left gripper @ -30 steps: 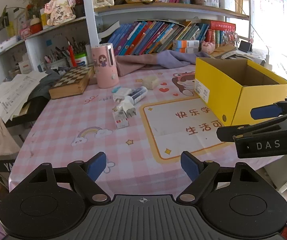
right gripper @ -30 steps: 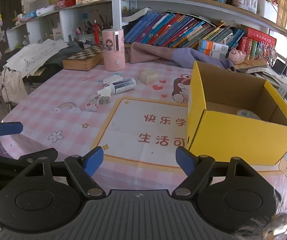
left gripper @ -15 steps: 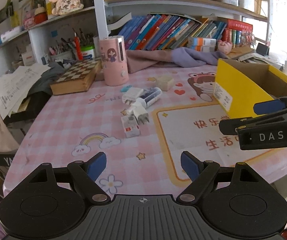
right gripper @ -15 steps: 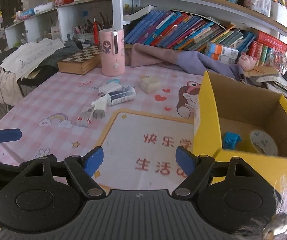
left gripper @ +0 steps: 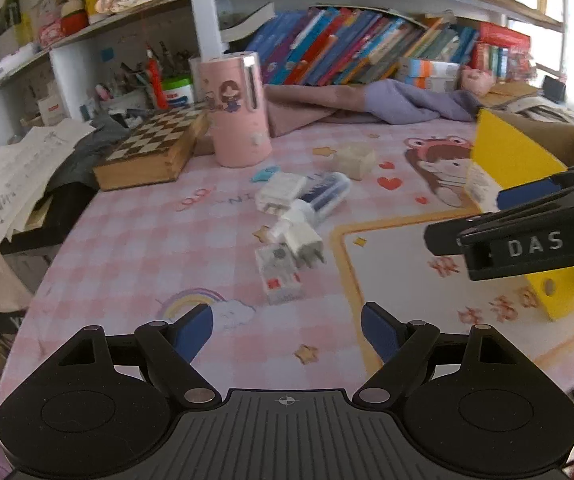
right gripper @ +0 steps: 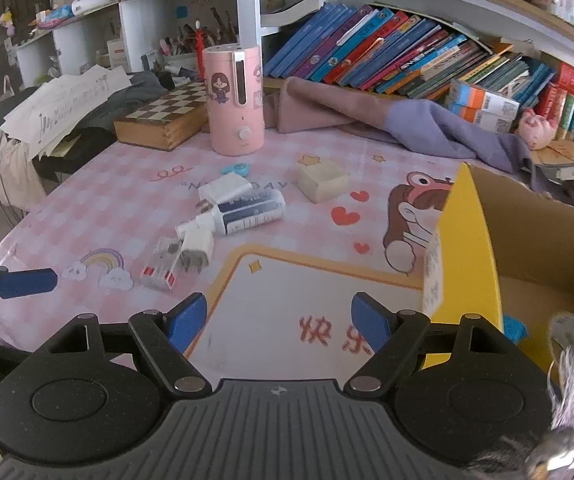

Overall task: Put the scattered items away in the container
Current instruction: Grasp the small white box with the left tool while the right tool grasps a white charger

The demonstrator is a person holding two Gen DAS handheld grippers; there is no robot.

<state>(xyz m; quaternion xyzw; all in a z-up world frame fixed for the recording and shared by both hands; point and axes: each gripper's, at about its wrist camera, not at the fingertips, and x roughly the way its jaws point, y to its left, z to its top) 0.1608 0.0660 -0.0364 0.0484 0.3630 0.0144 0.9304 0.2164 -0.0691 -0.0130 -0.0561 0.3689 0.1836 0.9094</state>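
Both grippers, left gripper (left gripper: 287, 332) and right gripper (right gripper: 279, 320), have advanced over the worktop (left gripper: 135, 248) toward the scattered chargers (left gripper: 301, 240) and bottle (left gripper: 325, 196), jaws wide and empty, yellow box (right gripper: 467, 248) at right, pickup likely next.

Desk cloth (right gripper: 99, 216): pink/white check. Box (right gripper: 471, 256): yellow outside, brown inside. Humidifier (right gripper: 234, 100): pink. Chess box (right gripper: 163, 114): b/w squares. Chargers (right gripper: 197, 246): white.
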